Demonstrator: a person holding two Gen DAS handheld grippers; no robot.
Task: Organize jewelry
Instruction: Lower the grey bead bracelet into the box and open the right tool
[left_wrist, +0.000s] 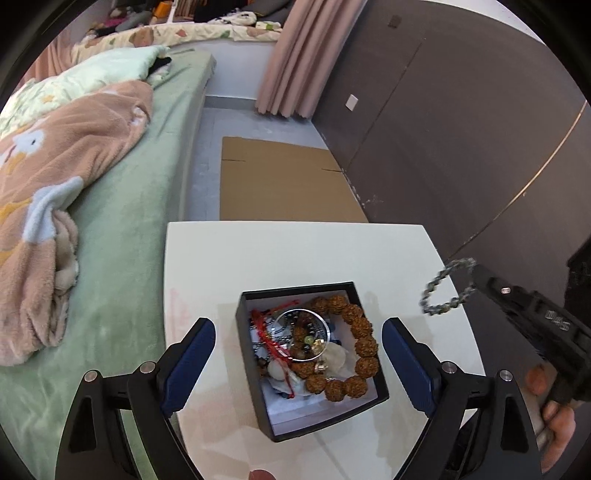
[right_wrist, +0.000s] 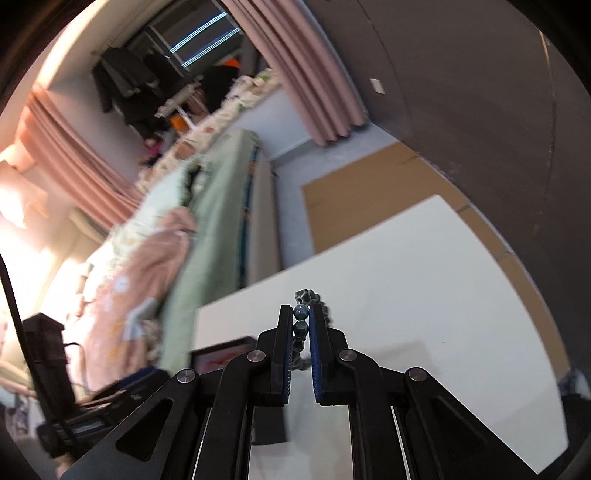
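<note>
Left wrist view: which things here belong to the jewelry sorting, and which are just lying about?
Job: black box of jewelry, brown bead bracelet, grey-green bracelet clamped in right gripper, open left gripper.
Lying about: blanket, cardboard, curtain.

Left gripper (left_wrist: 298, 349): I have its jaws spread wide, blue pads (left_wrist: 192, 354) facing each other, nothing pressed between them, angled steeply down.

Right gripper (right_wrist: 304, 314): jaws drawn nearly together, pads (right_wrist: 317, 347) clamped on a bead bracelet (right_wrist: 301, 314) that sticks out past the tips. In the left wrist view it reaches in from the right edge, raised, the bracelet loop dangling at its tip.

Right hand (left_wrist: 554, 413): fingers wrapped round the gripper's handle.
</note>
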